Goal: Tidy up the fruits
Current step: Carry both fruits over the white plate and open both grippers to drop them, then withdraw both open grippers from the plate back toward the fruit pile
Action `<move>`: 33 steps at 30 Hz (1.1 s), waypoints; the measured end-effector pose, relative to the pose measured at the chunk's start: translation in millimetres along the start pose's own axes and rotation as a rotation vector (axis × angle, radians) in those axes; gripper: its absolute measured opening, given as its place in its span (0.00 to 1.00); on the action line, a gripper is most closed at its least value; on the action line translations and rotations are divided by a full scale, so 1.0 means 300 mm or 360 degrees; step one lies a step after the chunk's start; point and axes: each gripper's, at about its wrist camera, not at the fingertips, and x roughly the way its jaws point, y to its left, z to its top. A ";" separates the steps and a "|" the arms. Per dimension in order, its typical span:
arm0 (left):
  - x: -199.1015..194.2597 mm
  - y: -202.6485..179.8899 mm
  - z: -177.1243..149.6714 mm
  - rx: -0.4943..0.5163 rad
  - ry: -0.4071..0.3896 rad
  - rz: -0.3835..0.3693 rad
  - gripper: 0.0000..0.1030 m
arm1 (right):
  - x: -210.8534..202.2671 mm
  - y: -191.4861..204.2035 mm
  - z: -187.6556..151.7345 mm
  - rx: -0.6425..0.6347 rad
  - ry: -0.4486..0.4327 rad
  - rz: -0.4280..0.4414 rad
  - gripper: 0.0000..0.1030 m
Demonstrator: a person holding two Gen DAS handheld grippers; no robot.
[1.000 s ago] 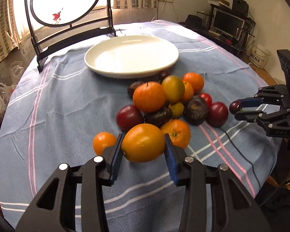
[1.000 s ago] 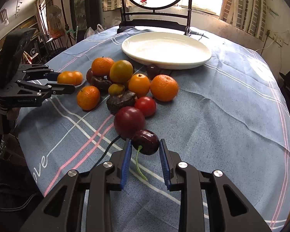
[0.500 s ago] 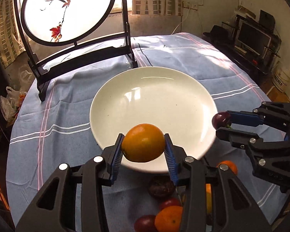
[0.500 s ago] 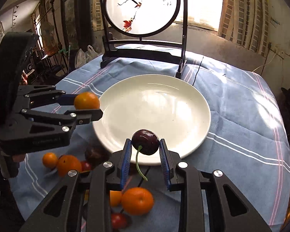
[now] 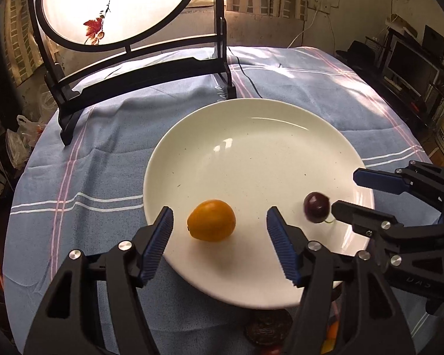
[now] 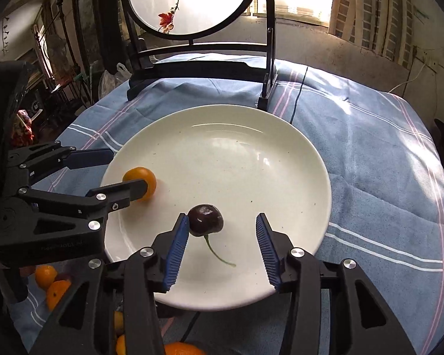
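Note:
A white plate [image 5: 251, 136] [image 6: 236, 136] lies on the blue tablecloth. An orange fruit [image 5: 211, 220] [image 6: 140, 182] rests on the plate's near left part. My left gripper [image 5: 220, 222] [image 6: 118, 171] is open with its jaws either side of the fruit, apart from it. A dark cherry [image 6: 205, 220] [image 5: 316, 207] with a green stem lies on the plate beside my right gripper's left pad. My right gripper [image 6: 222, 230] [image 5: 344, 190] is open around it.
A black stand with a round painted screen [image 5: 118, 6] [image 6: 192, 0] stands behind the plate. Other fruits [image 6: 51, 284] [image 5: 265, 332] lie on the cloth under the grippers, mostly hidden. A cable [image 5: 248, 80] runs across the cloth.
Both grippers moved forward over the plate and opened. The orange fruit and the cherry left the jaws and now lie on the plate.

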 end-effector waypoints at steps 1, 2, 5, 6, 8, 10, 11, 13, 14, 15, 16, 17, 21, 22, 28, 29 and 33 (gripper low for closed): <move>-0.028 0.004 -0.010 0.0002 -0.0024 0.0005 0.62 | -0.028 0.002 -0.012 -0.0001 -0.0006 0.0014 0.46; -0.060 0.010 -0.024 0.0014 -0.0054 0.0000 0.62 | -0.064 0.007 -0.030 -0.0008 -0.0019 0.0032 0.46; -0.174 0.032 -0.103 0.0068 -0.0149 -0.0004 0.70 | -0.183 0.030 -0.115 -0.0044 -0.0043 0.0086 0.55; -0.213 0.045 -0.138 0.0084 -0.0176 -0.0003 0.72 | -0.223 0.039 -0.152 -0.0056 -0.0054 0.0105 0.56; -0.274 0.072 -0.215 0.0119 -0.0201 -0.0009 0.75 | -0.293 0.062 -0.236 -0.0102 -0.0058 0.0121 0.56; -0.314 0.102 -0.293 0.0139 -0.0186 -0.0005 0.75 | -0.337 0.085 -0.321 -0.0131 -0.0034 0.0136 0.56; -0.329 0.114 -0.331 0.0150 -0.0175 -0.0015 0.75 | -0.347 0.096 -0.362 -0.0133 -0.0006 0.0159 0.56; -0.347 0.136 -0.404 0.0173 -0.0145 -0.0015 0.75 | -0.355 0.123 -0.431 -0.0155 0.0045 0.0187 0.56; -0.348 0.140 -0.439 0.0190 -0.0123 -0.0017 0.75 | -0.351 0.139 -0.462 -0.0168 0.0070 0.0190 0.56; -0.348 0.141 -0.471 0.0216 -0.0096 -0.0021 0.75 | -0.342 0.152 -0.487 -0.0180 0.0100 0.0203 0.56; -0.346 0.139 -0.501 0.0240 -0.0077 -0.0023 0.75 | -0.330 0.163 -0.506 -0.0186 0.0126 0.0215 0.56; -0.344 0.134 -0.530 0.0269 -0.0060 -0.0038 0.75 | -0.317 0.171 -0.522 -0.0184 0.0146 0.0219 0.56; -0.322 0.103 -0.591 0.0341 -0.0014 -0.0079 0.75 | -0.263 0.184 -0.542 -0.0172 0.0220 0.0217 0.56; -0.312 0.096 -0.594 0.0347 -0.0004 -0.0088 0.75 | -0.254 0.185 -0.541 -0.0170 0.0234 0.0217 0.56; -0.249 0.075 -0.567 0.0335 0.0032 -0.0141 0.75 | -0.251 0.214 -0.552 -0.0238 0.0235 0.0196 0.42; -0.240 0.075 -0.563 0.0325 0.0041 -0.0149 0.74 | -0.252 0.219 -0.553 -0.0248 0.0232 0.0187 0.42; -0.214 0.077 -0.555 0.0297 0.0077 -0.0188 0.66 | -0.245 0.226 -0.550 -0.0249 0.0234 0.0190 0.39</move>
